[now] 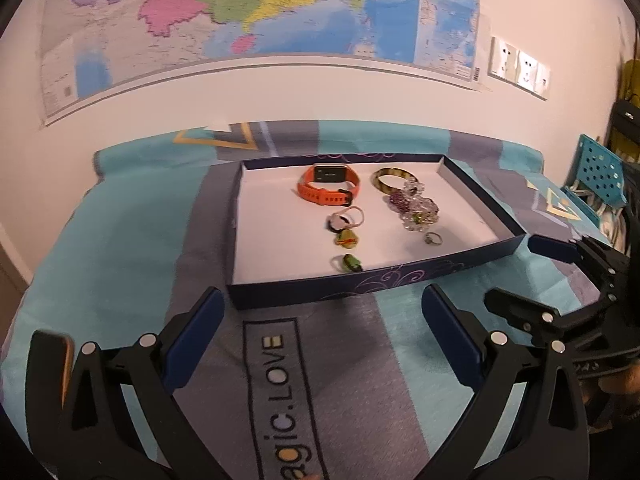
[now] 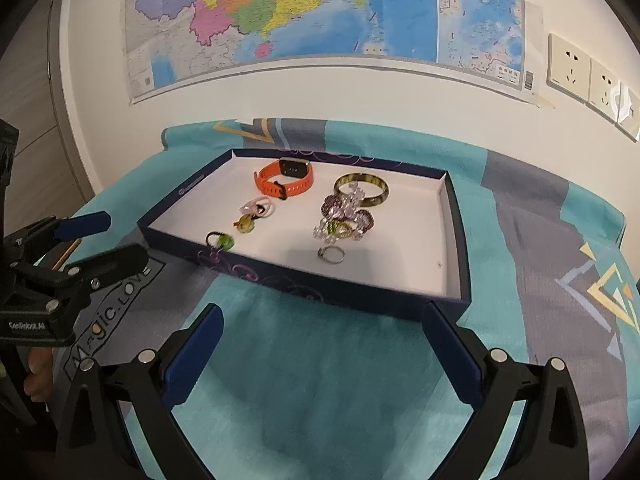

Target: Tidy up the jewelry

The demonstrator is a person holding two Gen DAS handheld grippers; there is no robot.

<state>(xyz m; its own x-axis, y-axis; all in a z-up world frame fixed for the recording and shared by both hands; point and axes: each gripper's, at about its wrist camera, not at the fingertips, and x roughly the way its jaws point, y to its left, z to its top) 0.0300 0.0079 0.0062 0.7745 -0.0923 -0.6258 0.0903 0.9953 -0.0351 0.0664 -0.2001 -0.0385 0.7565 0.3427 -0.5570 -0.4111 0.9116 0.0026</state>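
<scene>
A shallow dark-blue tray (image 1: 320,292) (image 2: 320,286) with a white floor lies on the patterned cloth. Inside it are an orange watch (image 1: 328,186) (image 2: 284,182), a gold bangle (image 1: 394,180) (image 2: 362,190), a heap of crystal bead bracelets (image 1: 416,208) (image 2: 346,218), pale rings (image 1: 346,218), a green ring (image 1: 347,263) (image 2: 220,240) and a silver ring (image 1: 433,238) (image 2: 331,255). My left gripper (image 1: 323,300) (image 2: 108,240) hovers open before the tray's near wall, holding nothing. Beside it, my right gripper (image 2: 324,312) (image 1: 528,276) is open and empty too, near the tray's right corner.
The teal and grey cloth (image 2: 320,380) covers the table, which stands against a white wall with a large map (image 1: 256,12). Wall sockets (image 2: 588,76) sit at the right. A blue perforated stool (image 1: 600,172) stands beyond the table's right edge.
</scene>
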